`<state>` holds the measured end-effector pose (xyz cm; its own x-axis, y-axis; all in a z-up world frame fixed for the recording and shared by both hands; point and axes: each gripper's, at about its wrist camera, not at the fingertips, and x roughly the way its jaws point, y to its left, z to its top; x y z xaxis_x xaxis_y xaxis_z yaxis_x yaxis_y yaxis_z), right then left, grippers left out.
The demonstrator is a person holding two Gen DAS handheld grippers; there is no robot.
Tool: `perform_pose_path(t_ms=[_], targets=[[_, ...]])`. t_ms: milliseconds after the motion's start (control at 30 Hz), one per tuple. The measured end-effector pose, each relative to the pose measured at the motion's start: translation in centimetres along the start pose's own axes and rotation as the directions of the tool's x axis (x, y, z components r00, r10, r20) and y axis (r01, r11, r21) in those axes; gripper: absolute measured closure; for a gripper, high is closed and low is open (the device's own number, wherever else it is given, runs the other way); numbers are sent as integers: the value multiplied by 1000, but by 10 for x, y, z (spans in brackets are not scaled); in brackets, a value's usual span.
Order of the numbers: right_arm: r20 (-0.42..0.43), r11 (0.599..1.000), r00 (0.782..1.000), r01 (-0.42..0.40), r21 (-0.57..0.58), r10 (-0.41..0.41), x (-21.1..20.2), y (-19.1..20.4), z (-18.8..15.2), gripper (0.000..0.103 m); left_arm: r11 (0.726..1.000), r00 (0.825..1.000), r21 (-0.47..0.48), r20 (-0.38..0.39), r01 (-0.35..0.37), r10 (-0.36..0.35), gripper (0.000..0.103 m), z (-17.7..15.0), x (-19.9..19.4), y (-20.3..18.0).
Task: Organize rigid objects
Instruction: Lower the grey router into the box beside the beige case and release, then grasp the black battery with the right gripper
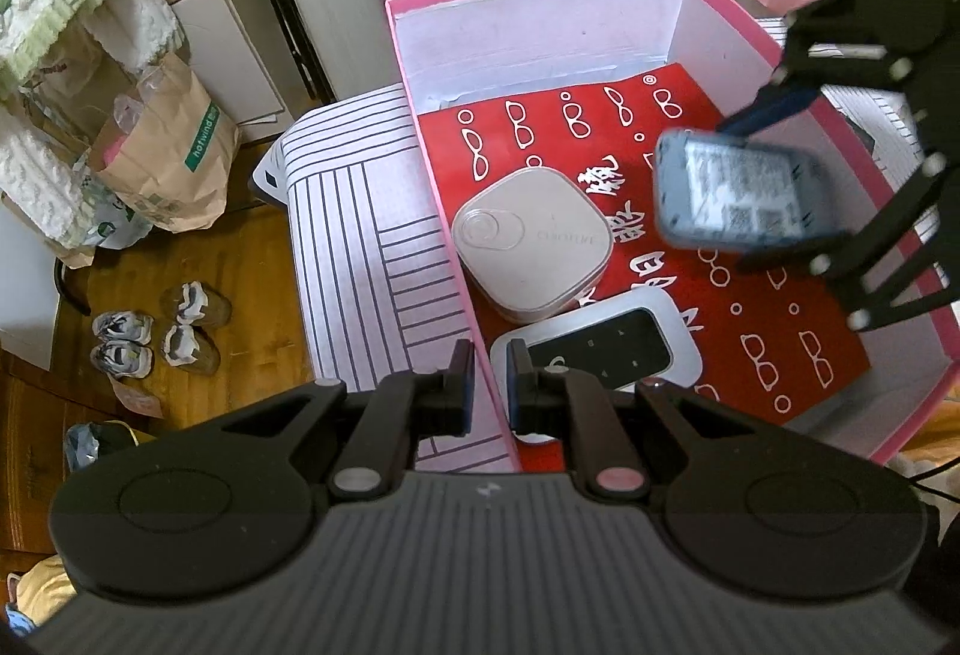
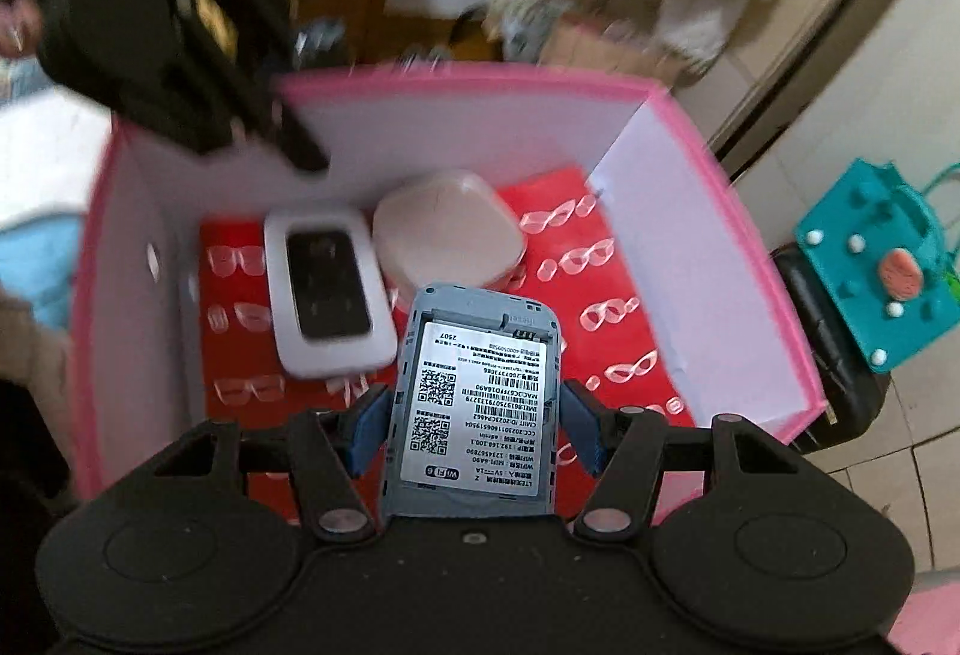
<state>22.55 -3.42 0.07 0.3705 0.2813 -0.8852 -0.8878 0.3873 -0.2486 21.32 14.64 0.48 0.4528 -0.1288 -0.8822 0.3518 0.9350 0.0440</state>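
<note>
Left gripper (image 1: 487, 385): pointing steeply down, jaws nearly closed on a thin wall.
Right gripper (image 2: 474, 430): angled down, jaws clamping something.

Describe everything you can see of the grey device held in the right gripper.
The grey device is a flat, rounded-rectangular gadget, apparently plastic, with its back cover off. The open back shows a white label with two QR codes, barcodes and small print, plus a card slot near its far end. The right gripper clamps its long sides between blue pads. It hangs in the air over the pink box, label up, above the red lining. Nothing else touches it.
</note>
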Motion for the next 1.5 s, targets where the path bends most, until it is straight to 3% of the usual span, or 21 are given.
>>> perform_pose_path(t_ms=[200,400,500,700,867,967,1033,1167,1300,1500], targets=[[-91,996,996,0,-90,-8,24,2,5,37,1000,1000,-1,1,1,-1,93,0,0,0],[-92,976,996,-10,-217,-10,29,11,12,37,1000,1000,-1,4,4,-4,93,0,0,1],[-116,951,993,-51,-305,16,31,15,17,37,1000,1000,0,4,4,-4,93,0,0,0],[-140,929,987,-122,-350,77,35,15,27,38,1000,1000,-3,10,5,-5,93,0,-1,0],[-77,969,992,-118,-218,103,30,3,32,32,1000,1000,-4,11,8,-8,93,0,-1,1],[30,990,990,-134,-35,135,4,-17,26,32,1000,1000,-6,12,12,-12,93,-1,-1,2],[123,981,982,-158,109,145,-19,-33,17,32,1000,1000,-5,13,13,-13,93,-2,-2,2],[253,926,966,-147,349,58,-66,-47,-23,31,1000,1000,-10,16,15,-15,93,-2,-2,2],[281,875,958,-96,474,-47,-88,-51,-70,31,1000,1000,-5,25,14,-14,93,-4,-2,2],[264,729,946,-44,683,-190,-98,-65,-155,31,1000,999,-2,30,17,-17,92,-4,-1,2]])
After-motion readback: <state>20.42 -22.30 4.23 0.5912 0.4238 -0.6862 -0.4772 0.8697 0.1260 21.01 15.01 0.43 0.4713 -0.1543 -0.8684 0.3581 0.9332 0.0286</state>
